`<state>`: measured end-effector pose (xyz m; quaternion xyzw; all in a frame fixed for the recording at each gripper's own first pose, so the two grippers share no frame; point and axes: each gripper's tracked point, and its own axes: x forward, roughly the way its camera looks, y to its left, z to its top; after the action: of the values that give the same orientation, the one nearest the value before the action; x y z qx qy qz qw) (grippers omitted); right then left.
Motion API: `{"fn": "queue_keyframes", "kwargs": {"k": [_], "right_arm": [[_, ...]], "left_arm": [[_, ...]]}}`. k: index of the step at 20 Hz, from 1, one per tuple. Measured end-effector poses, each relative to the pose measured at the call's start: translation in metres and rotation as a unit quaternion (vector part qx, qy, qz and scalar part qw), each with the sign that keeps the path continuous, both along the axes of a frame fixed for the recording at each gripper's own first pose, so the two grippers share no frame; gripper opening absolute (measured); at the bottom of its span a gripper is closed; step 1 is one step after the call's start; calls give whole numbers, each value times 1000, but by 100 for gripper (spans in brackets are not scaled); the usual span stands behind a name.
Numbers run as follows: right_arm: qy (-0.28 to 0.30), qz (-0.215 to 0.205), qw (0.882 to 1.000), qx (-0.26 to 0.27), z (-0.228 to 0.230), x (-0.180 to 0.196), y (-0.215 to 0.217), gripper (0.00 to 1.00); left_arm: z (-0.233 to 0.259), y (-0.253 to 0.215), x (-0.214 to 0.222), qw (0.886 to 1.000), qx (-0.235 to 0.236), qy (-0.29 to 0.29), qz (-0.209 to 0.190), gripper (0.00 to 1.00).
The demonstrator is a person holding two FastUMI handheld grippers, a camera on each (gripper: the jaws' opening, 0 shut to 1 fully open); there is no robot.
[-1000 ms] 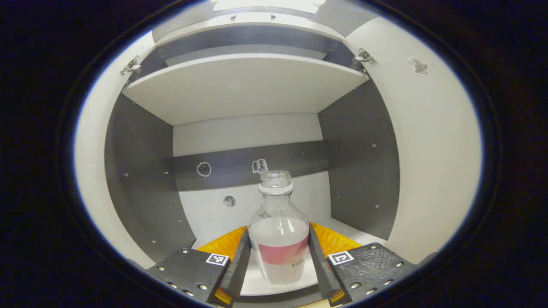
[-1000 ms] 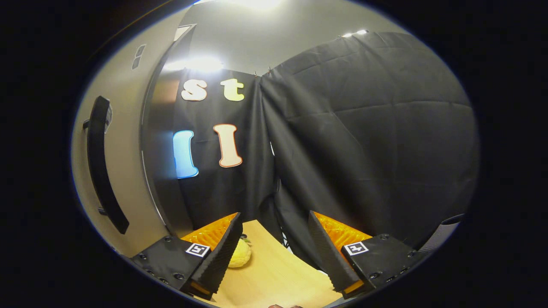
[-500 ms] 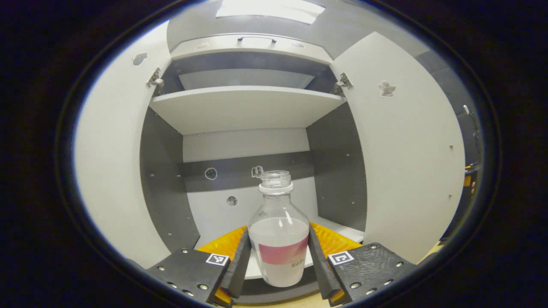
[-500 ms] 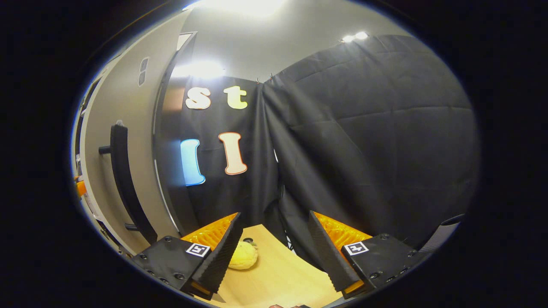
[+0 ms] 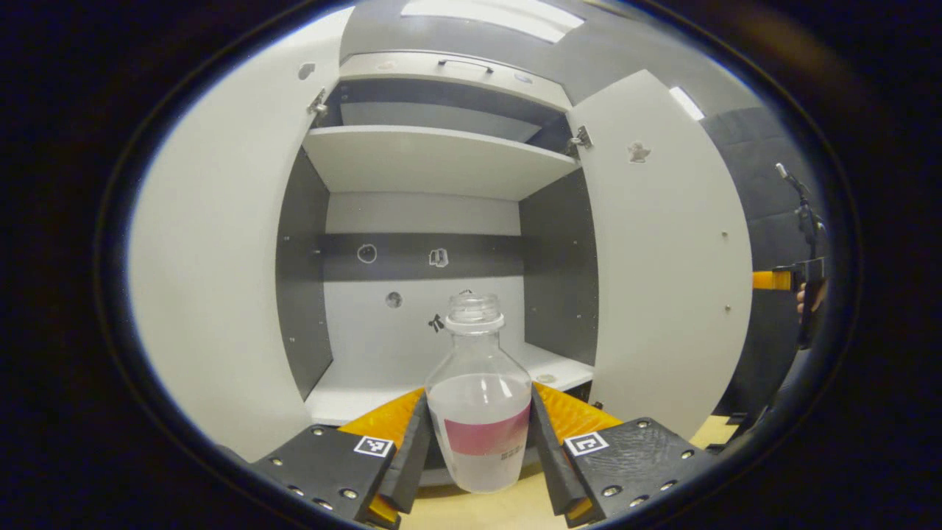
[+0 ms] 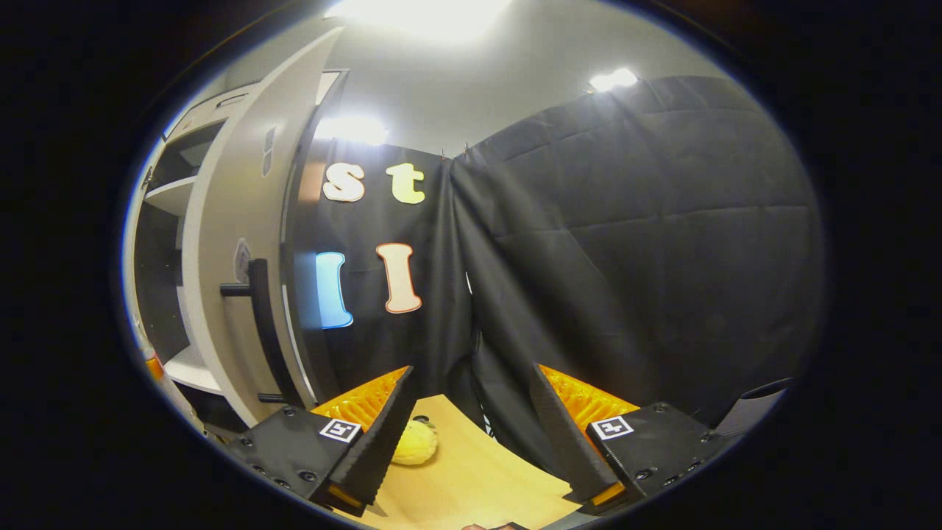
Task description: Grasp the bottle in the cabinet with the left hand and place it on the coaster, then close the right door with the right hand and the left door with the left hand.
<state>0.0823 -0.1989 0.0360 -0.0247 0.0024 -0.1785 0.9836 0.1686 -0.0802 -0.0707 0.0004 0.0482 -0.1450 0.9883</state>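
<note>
The left claw [image 5: 478, 442] grips a clear, uncapped glass bottle with a pink label [image 5: 479, 412] upright between its fingers — outside the open white cabinet [image 5: 434, 158], above the wooden table [image 5: 486, 508] — coaster unseen.

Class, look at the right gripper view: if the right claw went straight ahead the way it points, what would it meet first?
Probably the black cloth wall, straight beyond the open right claw. The way over the wooden table looks free; depth is unclear. The cabinet's right door stands off to one side.

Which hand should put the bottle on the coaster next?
Left. The left gripper already squeezes the bottle between both fingers, clear of the cabinet. The right gripper is open and empty.
</note>
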Motion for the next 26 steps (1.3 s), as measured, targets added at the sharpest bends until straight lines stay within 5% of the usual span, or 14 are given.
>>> {"fn": "queue_keyframes", "kwargs": {"k": [13, 26], "right_arm": [[18, 2, 1000, -13, -4, -51, 33, 98], [39, 3, 998, -50, -8, -83, 48, 98]], "left_arm": [[-120, -3, -99, 998, -24, 45, -41, 69], [-244, -18, -152, 992, -8, 115, -50, 70]]}}
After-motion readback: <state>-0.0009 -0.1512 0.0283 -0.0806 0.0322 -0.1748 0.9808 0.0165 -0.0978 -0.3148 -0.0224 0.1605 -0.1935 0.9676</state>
